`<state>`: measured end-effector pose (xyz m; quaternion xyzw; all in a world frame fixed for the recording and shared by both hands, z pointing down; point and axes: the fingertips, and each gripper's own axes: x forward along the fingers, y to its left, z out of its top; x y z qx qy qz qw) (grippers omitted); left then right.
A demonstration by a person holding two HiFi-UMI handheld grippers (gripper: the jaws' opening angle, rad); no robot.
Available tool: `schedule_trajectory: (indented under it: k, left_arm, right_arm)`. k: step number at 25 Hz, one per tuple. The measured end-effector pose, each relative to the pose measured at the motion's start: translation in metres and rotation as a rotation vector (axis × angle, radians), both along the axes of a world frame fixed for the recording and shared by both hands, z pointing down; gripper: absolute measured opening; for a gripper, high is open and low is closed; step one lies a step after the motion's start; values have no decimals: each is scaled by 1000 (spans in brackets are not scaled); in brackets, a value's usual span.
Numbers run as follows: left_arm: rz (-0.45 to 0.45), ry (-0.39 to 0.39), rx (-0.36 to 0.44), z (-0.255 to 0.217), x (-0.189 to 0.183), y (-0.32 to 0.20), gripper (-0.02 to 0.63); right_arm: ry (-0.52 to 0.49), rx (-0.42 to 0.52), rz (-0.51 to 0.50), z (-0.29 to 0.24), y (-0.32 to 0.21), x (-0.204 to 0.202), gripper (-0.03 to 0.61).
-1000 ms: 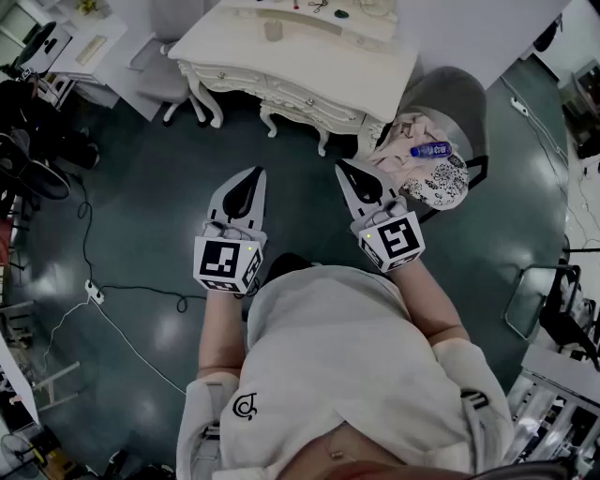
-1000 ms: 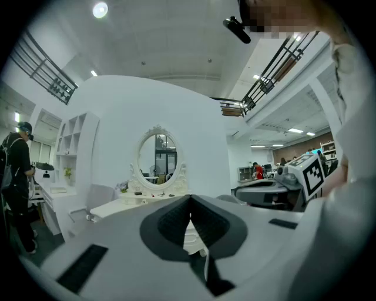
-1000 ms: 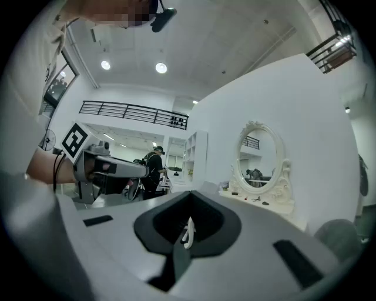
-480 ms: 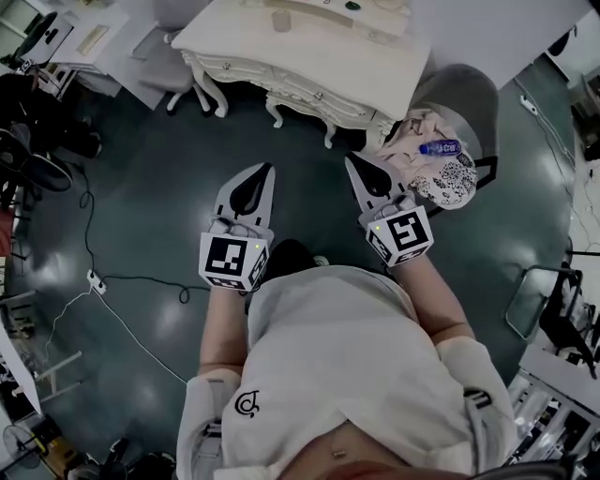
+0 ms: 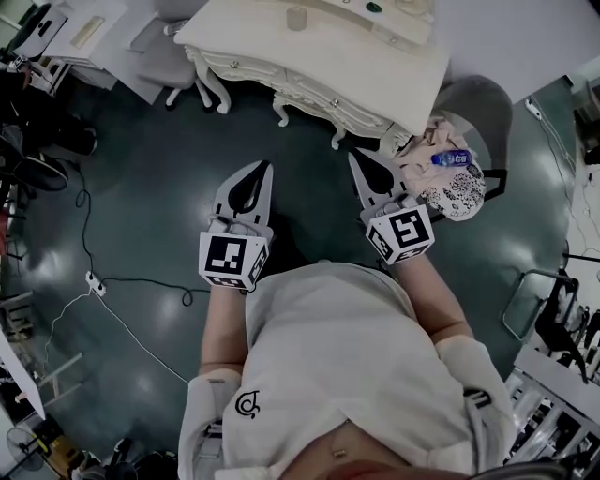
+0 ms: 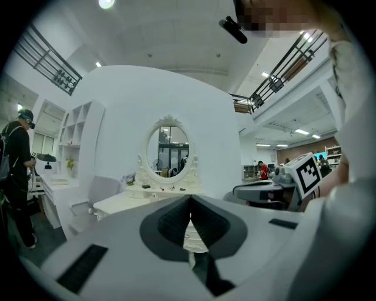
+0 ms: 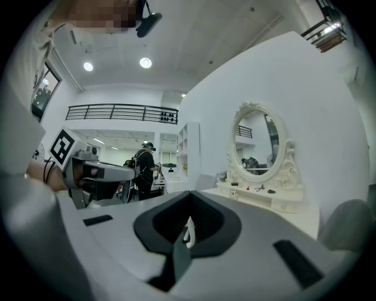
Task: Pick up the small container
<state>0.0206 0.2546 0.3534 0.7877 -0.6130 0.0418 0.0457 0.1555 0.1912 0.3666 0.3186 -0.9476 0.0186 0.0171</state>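
A small pale container [image 5: 297, 18] stands on the white dressing table [image 5: 375, 70] at the top of the head view, well ahead of both grippers. My left gripper [image 5: 265, 167] is held over the dark floor, jaws shut and empty. My right gripper [image 5: 354, 156] is beside it, also shut with nothing in it. In the left gripper view the shut jaws [image 6: 190, 200] point at the table's oval mirror [image 6: 168, 150]. The right gripper view shows its jaws [image 7: 189, 197] closed, with the mirror [image 7: 258, 144] off to the right.
A grey chair [image 5: 483, 98] with clothes and a blue bottle [image 5: 452, 158] stands right of the table. A second chair [image 5: 169, 56] is at the table's left. Cables and a power strip [image 5: 94, 284] lie on the floor at left. A person in black [image 6: 14, 170] stands far left.
The table and chair have slid rightward and slightly up in the head view as the person walks toward them. Both grippers stay shut and keep their places in front of the body.
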Motion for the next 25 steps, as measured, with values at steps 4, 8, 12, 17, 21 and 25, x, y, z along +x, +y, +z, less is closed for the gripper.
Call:
schedule_trajectory:
  k: [4,8,12,17,21,25]
  left_arm:
    - [23,22,3,-1,-49,-46,14]
    - [78,33,10,-8,-100,-100,14]
    - [151,23,-4,-14,-149,-155,14]
    - [235,-1,-15,-17,-196,-210,14]
    - [290,-3,-44,-7,-212,-243,14]
    - [324,15,-75,7,-213,-275,14]
  right_arm:
    - [5,2,45,0,-38,-40,6]
    - [9,-12,120,1,-81,-83,6]
    - [-2,-34,205,-2,-126,-126,6]
    - [-2,-50,294,-2,-171,-168,6]
    - [4,-73,349,5,-197,-185,6]
    - [-1,-79,388,9,-224,-189,6]
